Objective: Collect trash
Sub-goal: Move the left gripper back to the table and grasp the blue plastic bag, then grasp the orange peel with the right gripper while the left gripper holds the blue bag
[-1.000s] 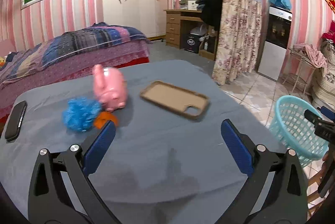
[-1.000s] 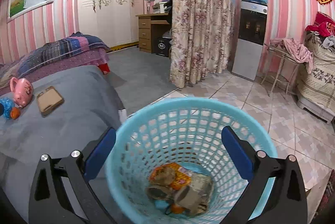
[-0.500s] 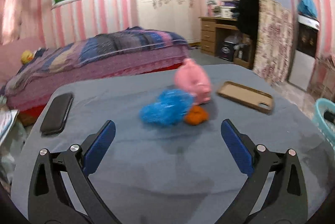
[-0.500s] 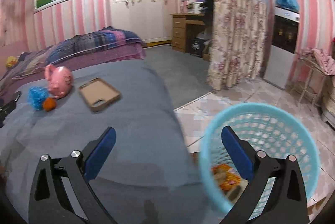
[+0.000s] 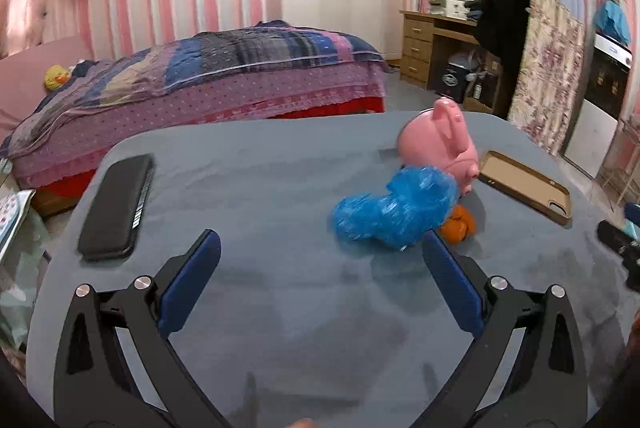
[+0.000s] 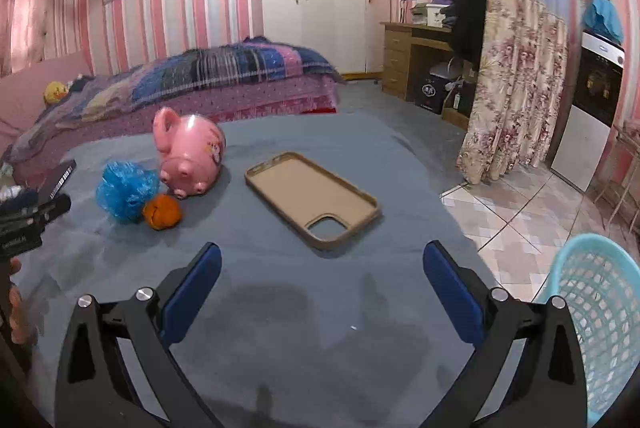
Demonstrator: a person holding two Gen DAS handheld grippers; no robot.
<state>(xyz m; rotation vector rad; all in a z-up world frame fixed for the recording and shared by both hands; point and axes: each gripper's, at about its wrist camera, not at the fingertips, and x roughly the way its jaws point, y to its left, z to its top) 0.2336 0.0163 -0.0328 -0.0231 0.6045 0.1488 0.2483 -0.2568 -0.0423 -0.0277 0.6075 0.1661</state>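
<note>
A crumpled blue plastic bag [image 5: 396,210] [image 6: 126,190] lies on the grey table [image 5: 280,308], with a small orange scrap [image 5: 460,226] [image 6: 162,213] touching its near side. My left gripper [image 5: 320,268] is open, low over the table, with the blue bag just beyond its right finger. My right gripper [image 6: 320,268] is open and empty above the table's near part. The light blue trash basket [image 6: 600,316] stands on the floor at the right.
A pink piggy bank [image 5: 444,148] [image 6: 190,156] sits behind the bag. A tan phone case [image 5: 524,188] [image 6: 312,200] lies to the right, a black phone [image 5: 118,206] at the left. A bed [image 5: 200,76] and a floral curtain [image 6: 516,84] stand beyond.
Both grippers have swung left. The right view has left the basket and come over the table. The left view now faces the blue bag and the black phone. Both stay open.
</note>
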